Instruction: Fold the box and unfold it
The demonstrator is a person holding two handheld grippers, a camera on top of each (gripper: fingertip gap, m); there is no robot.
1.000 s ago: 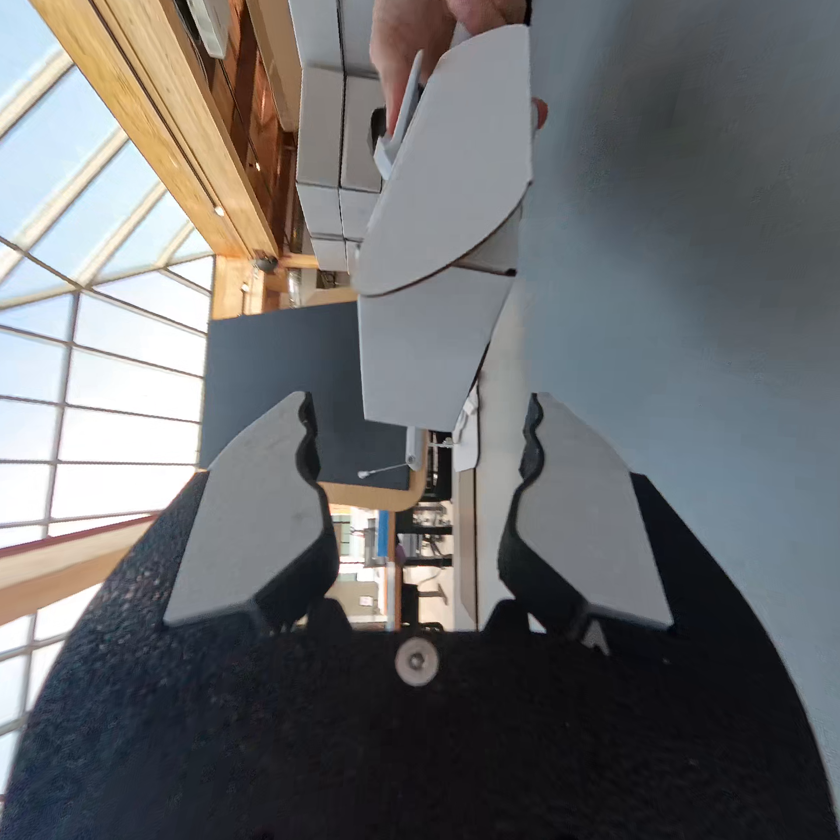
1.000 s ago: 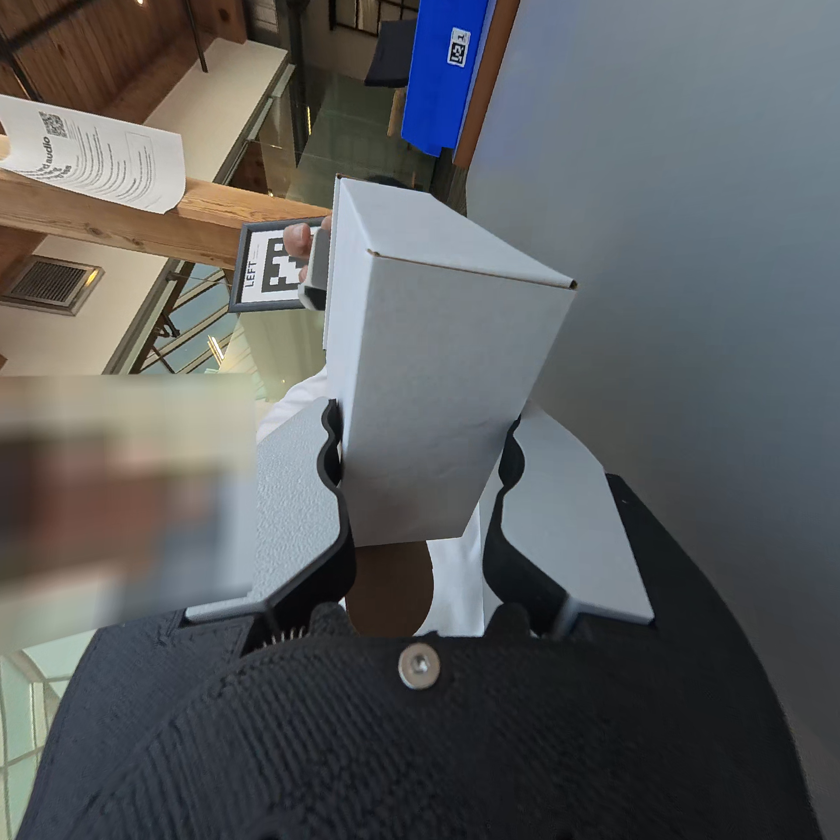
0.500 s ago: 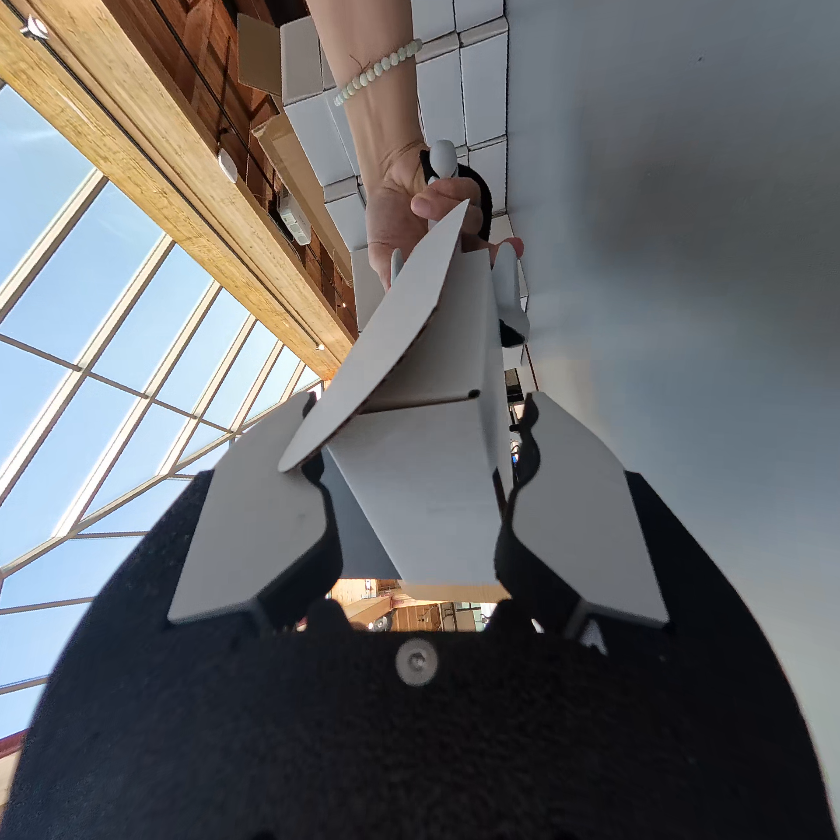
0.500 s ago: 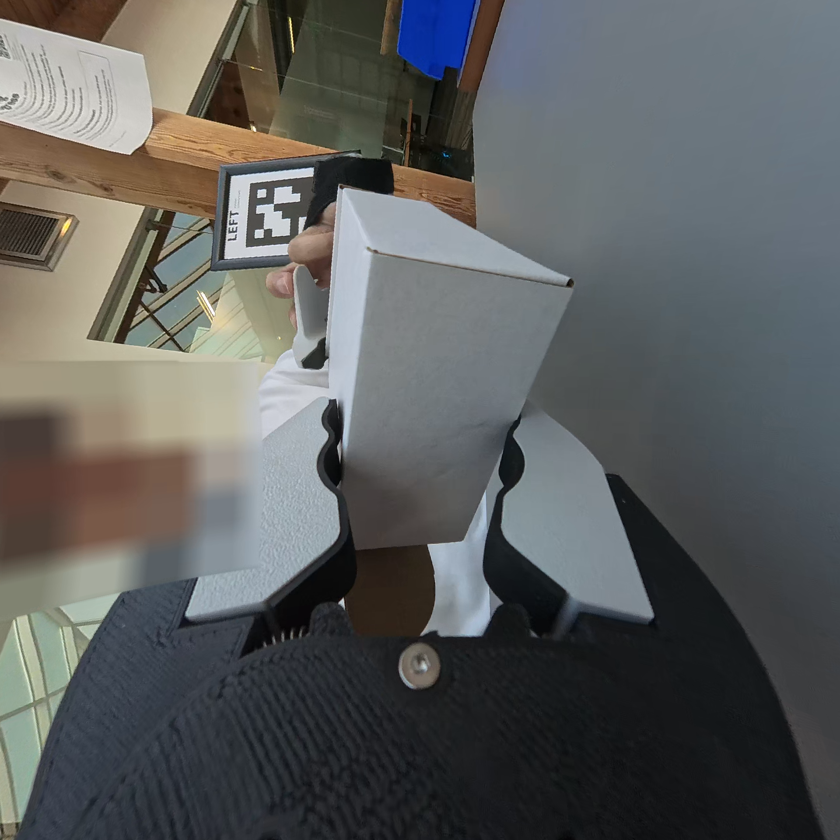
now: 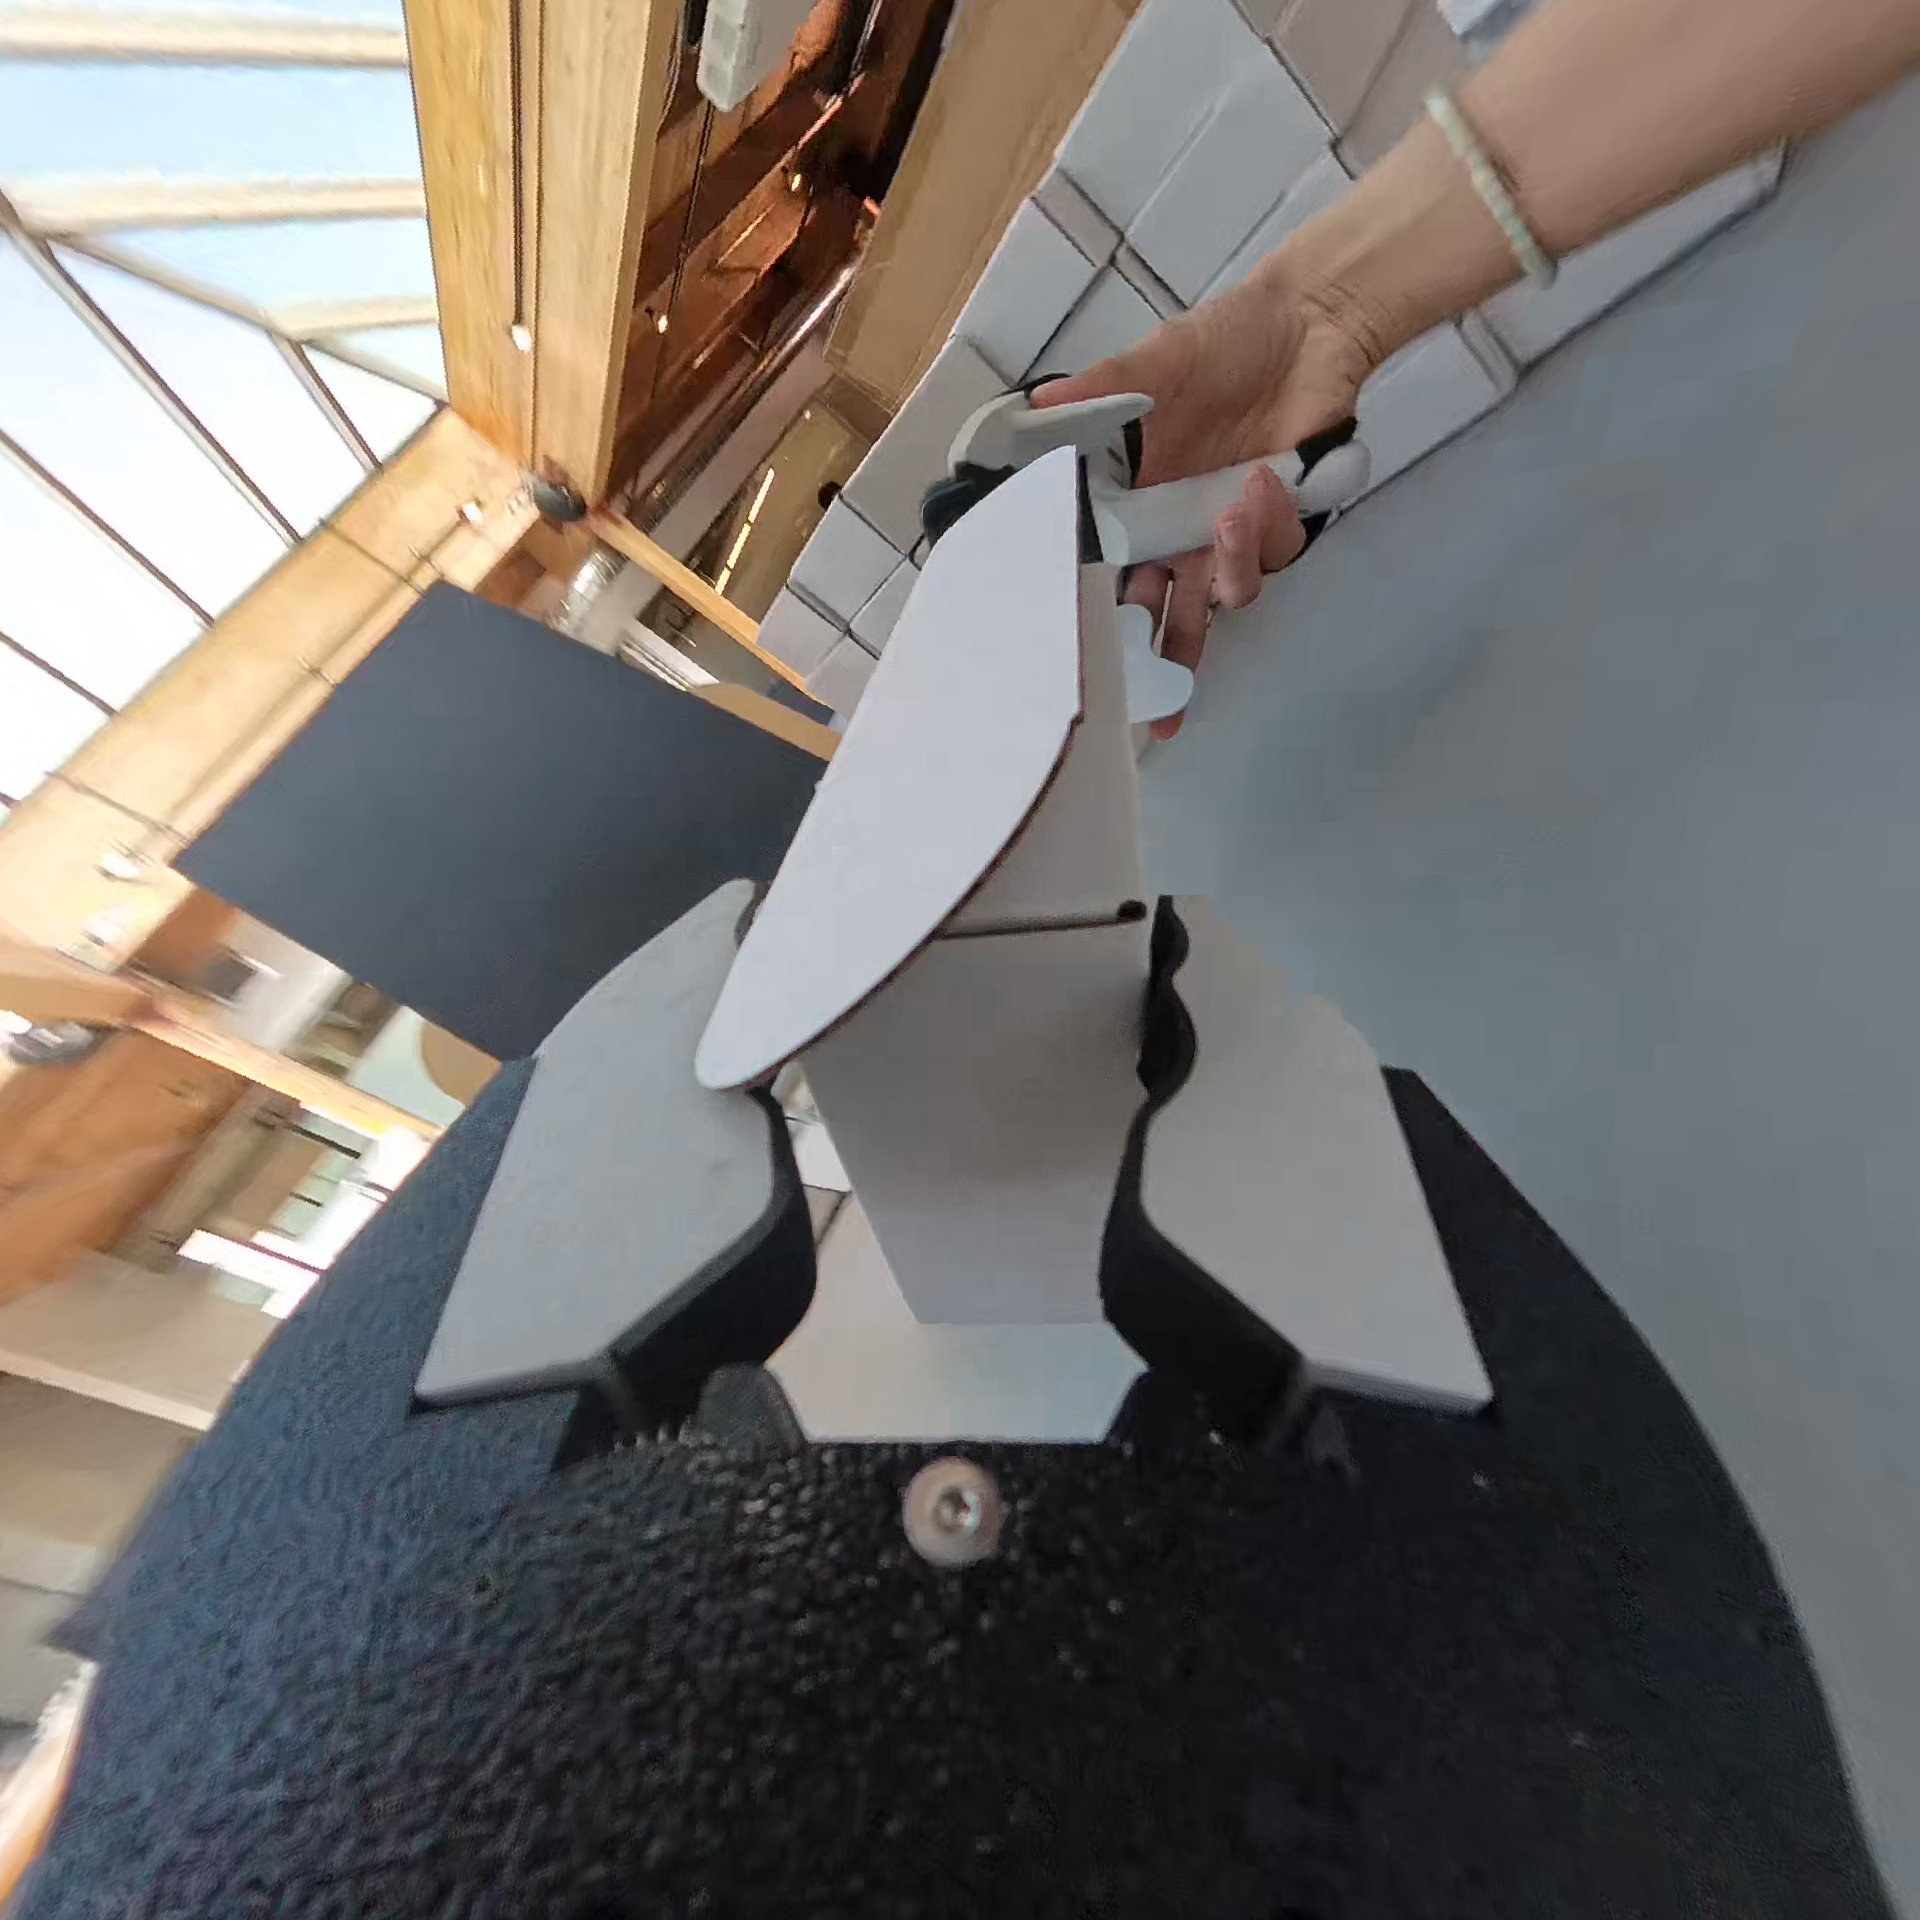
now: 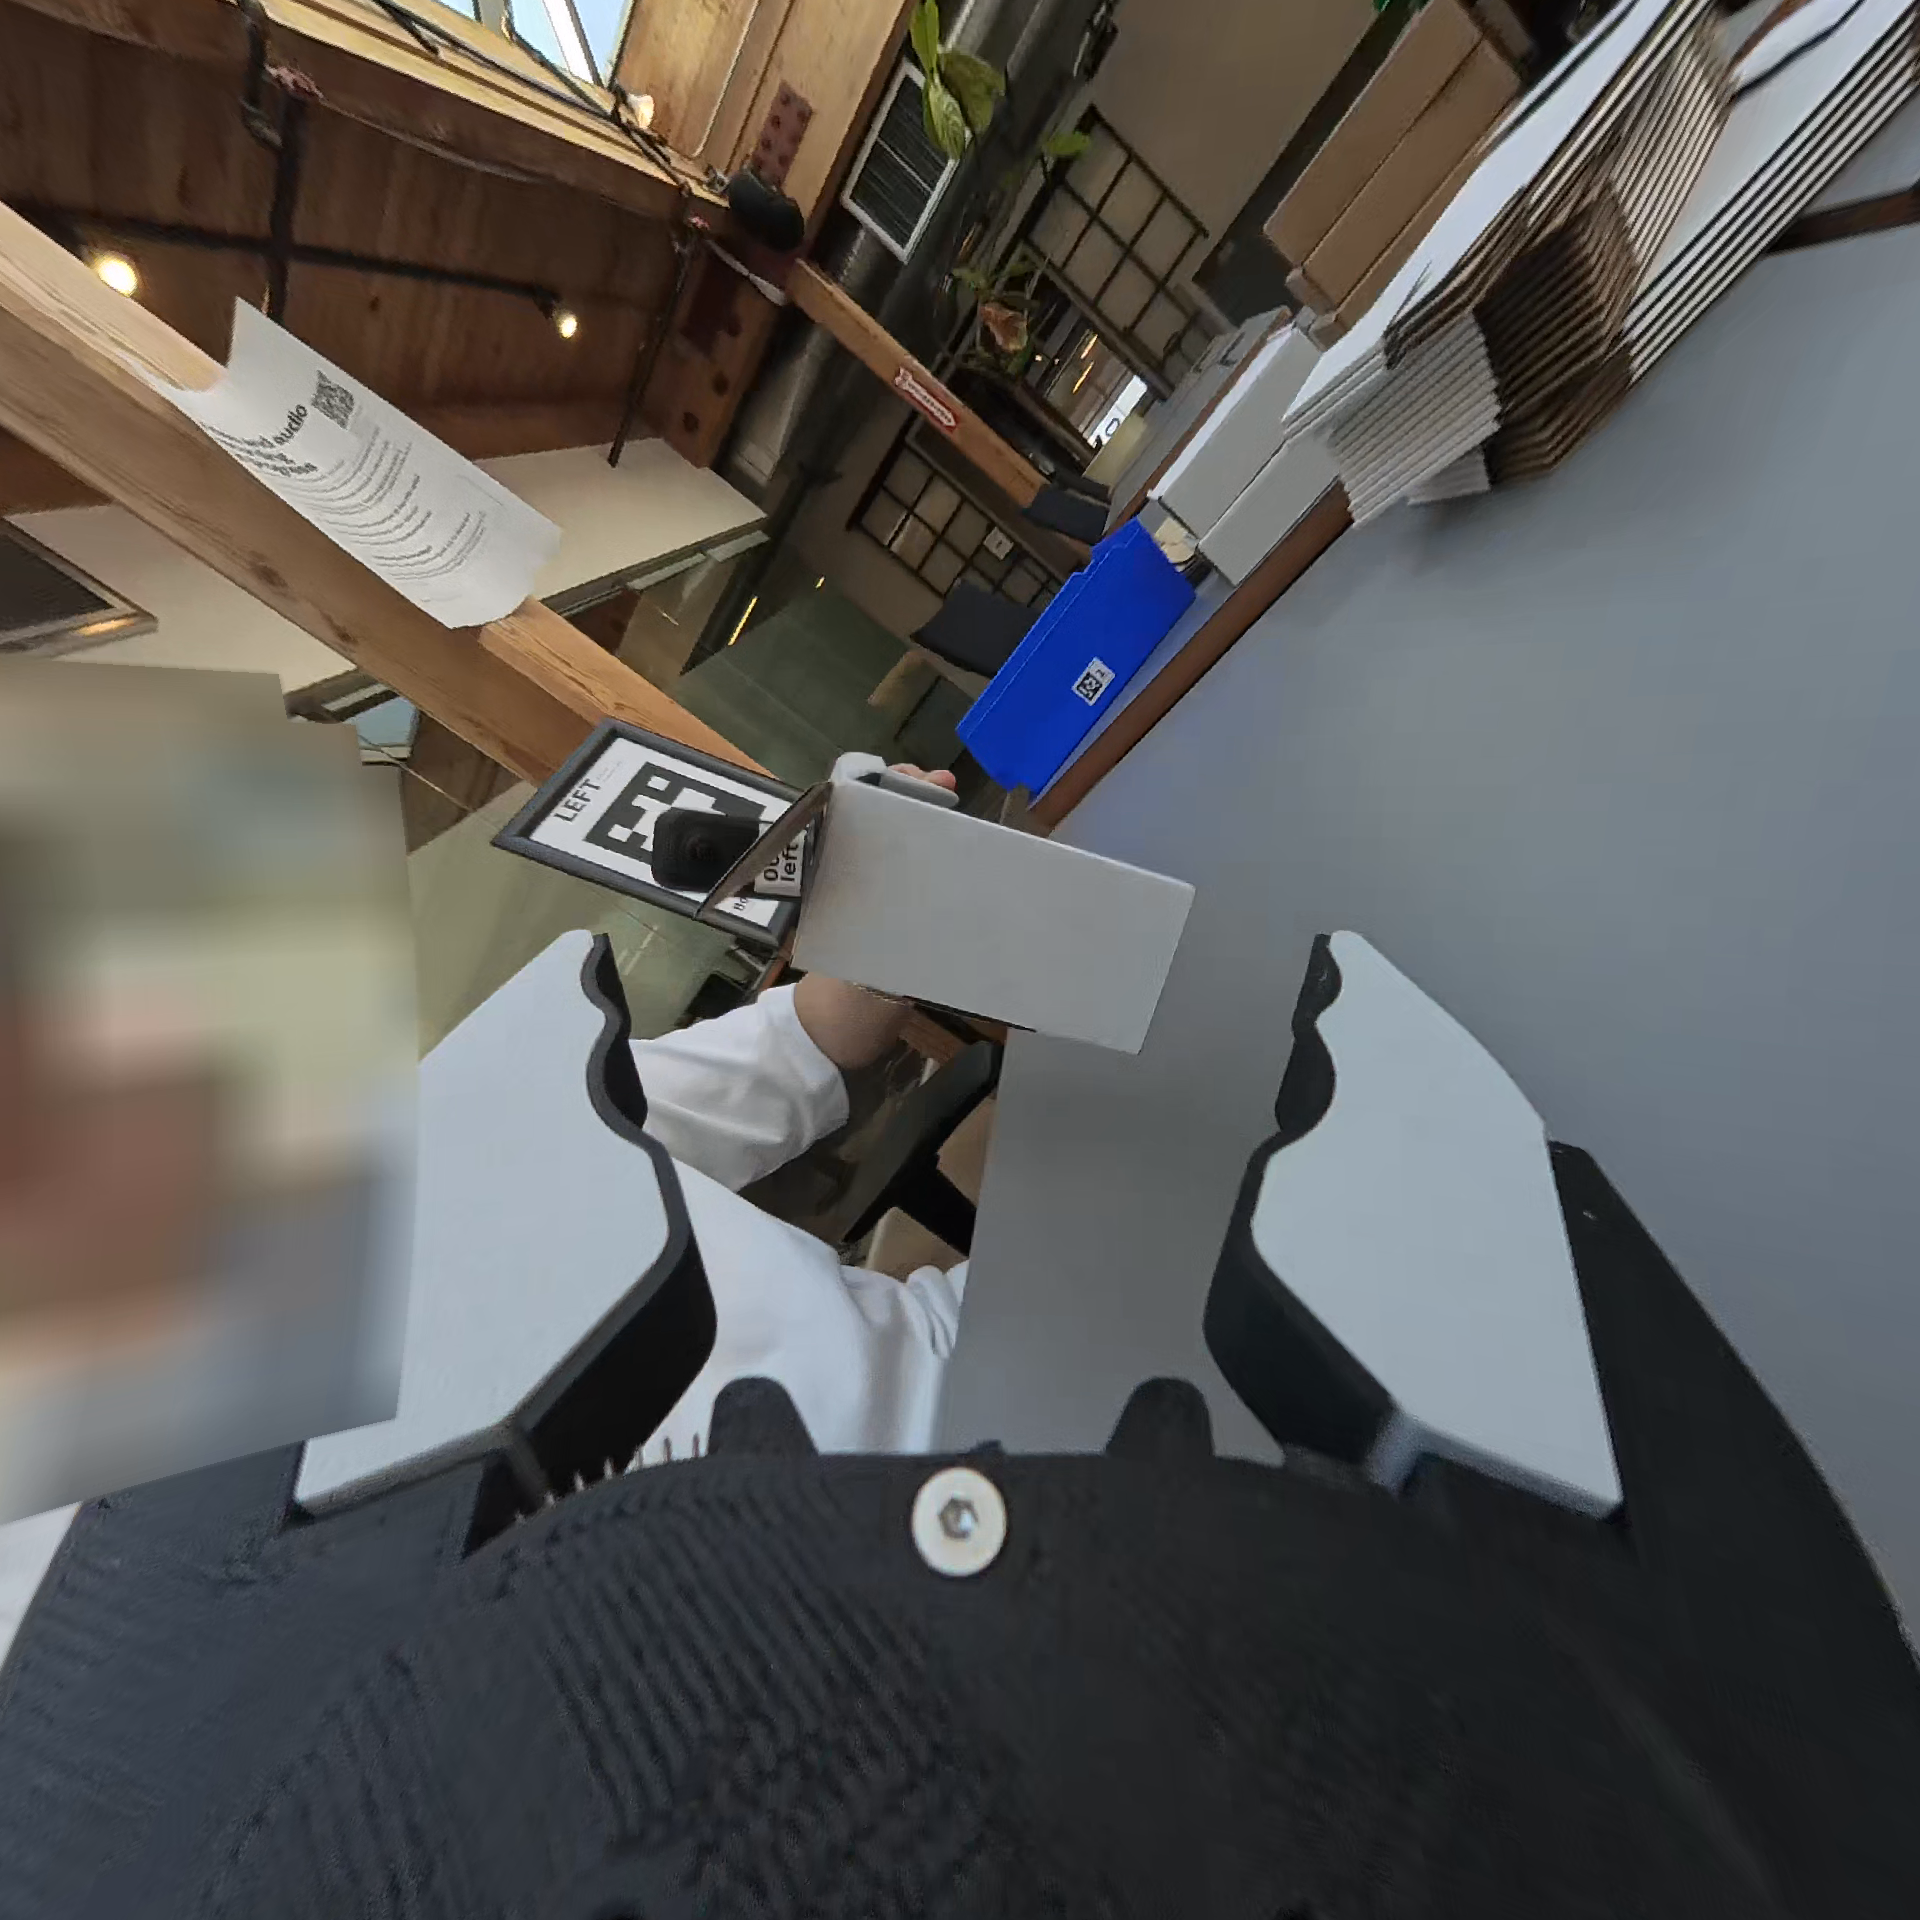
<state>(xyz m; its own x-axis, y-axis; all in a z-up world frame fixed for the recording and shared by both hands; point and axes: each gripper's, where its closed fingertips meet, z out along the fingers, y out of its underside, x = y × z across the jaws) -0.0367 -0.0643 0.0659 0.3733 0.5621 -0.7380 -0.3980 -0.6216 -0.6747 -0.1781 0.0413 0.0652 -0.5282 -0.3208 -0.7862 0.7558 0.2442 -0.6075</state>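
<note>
A small white cardboard box (image 5: 987,1164) sits between the fingers of my left gripper (image 5: 951,914), which is shut on its near end. Its rounded lid flap (image 5: 914,790) stands open, tilted up to the left. In the right wrist view the box (image 6: 987,935) hangs in the air above the grey table (image 6: 1558,779), held from the far side, with a flap open at its left end. My right gripper (image 6: 956,945) is open, empty and a short way back from the box. In the left wrist view the right gripper (image 5: 1101,468) shows behind the box in a hand.
A tall stack of flat cardboard sheets (image 6: 1507,343) lies at the table's far right. A blue bin (image 6: 1070,655) stands beyond the table edge. Rows of folded white boxes (image 5: 1143,208) line the far side. A dark panel (image 5: 468,810) stands to the left.
The right gripper was shut on the box; it has opened and drawn back. The left gripper has closed on the box's other end and now holds it alone. Both views have swung.
</note>
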